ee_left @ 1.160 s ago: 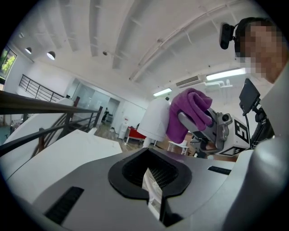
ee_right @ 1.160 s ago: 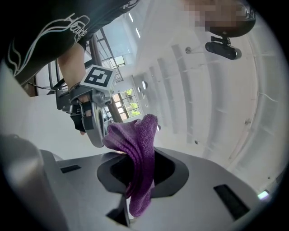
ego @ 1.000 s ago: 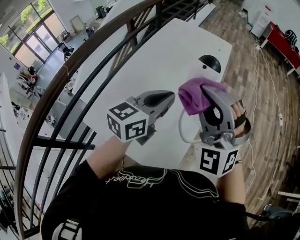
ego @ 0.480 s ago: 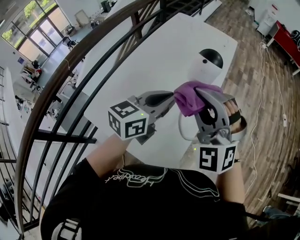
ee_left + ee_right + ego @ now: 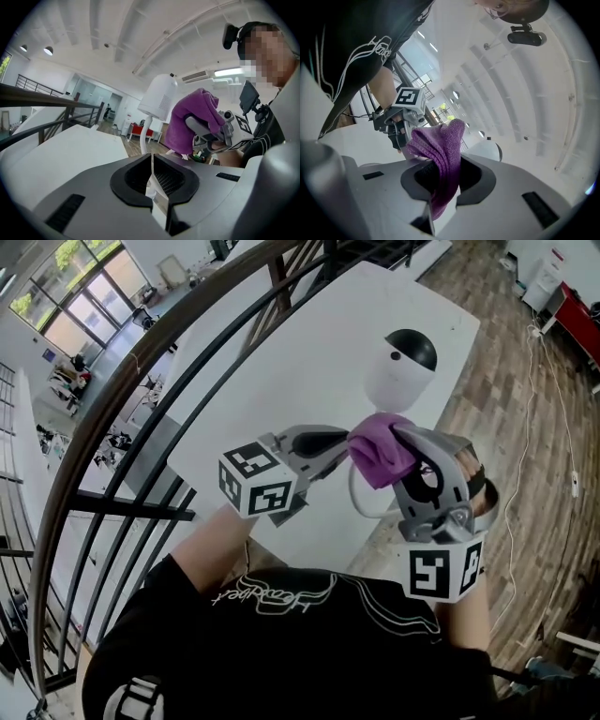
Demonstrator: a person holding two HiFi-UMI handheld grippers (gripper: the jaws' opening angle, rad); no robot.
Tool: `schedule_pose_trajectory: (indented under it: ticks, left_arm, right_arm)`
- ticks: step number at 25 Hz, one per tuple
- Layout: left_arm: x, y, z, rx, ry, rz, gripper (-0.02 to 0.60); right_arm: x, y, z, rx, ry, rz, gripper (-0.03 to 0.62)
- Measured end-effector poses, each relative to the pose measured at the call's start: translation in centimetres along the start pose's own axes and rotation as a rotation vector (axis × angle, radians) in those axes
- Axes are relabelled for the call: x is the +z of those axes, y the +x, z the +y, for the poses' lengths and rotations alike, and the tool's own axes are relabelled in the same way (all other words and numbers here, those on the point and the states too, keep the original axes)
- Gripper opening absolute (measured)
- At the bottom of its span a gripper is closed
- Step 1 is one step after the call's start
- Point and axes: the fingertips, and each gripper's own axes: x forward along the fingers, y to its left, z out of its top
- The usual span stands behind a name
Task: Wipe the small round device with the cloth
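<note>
Lowers both grippers, bringing the cloth [image 5: 380, 451] right beside the left gripper [image 5: 339, 440], jaws shut and empty. Keeps the right gripper [image 5: 401, 439] clamped on it. Leaves the round device [image 5: 401, 367] on the surface [image 5: 309, 343] just beyond, apparently unwiped.

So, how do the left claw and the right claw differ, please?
The left claw is shut with no cloth in it; the right claw is shut on the purple cloth. In the head view the left claw points rightwards, the right claw up the picture. Both sit near the round device.
</note>
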Motion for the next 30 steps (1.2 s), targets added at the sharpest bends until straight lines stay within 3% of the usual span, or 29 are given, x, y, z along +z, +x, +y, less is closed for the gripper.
schedule_pose_trajectory:
  ticks: [6, 12, 20, 26, 30]
  left_arm:
    - [-0.7, 0.2, -1.4, -0.007, 0.107, 0.027, 0.011]
    - [0.5, 0.4, -0.7, -0.072, 0.105, 0.011, 0.009]
    - [2.6, -0.3, 1.5, -0.293, 0.142, 0.022, 0.009]
    - [2.7, -1.7, 2.2, -0.444, 0.101, 0.046, 0.009]
    - [3.6, -1.9, 2.4, -0.495, 0.104, 0.037, 0.009]
  right_arm:
    - [0.3, -2.0, -0.5, -0.074, 0.006, 0.011, 0.061]
    - [0.3, -1.6, -1.6, -0.131, 0.02, 0.099, 0.061]
    - [0.7, 1.4, -1.7, -0.266, 0.043, 0.314, 0.061]
    - [2.7, 2.7, -0.8, -0.366, 0.07, 0.457, 0.061]
    - [3.3, 3.1, -0.8, -0.395, 0.066, 0.513, 0.061]
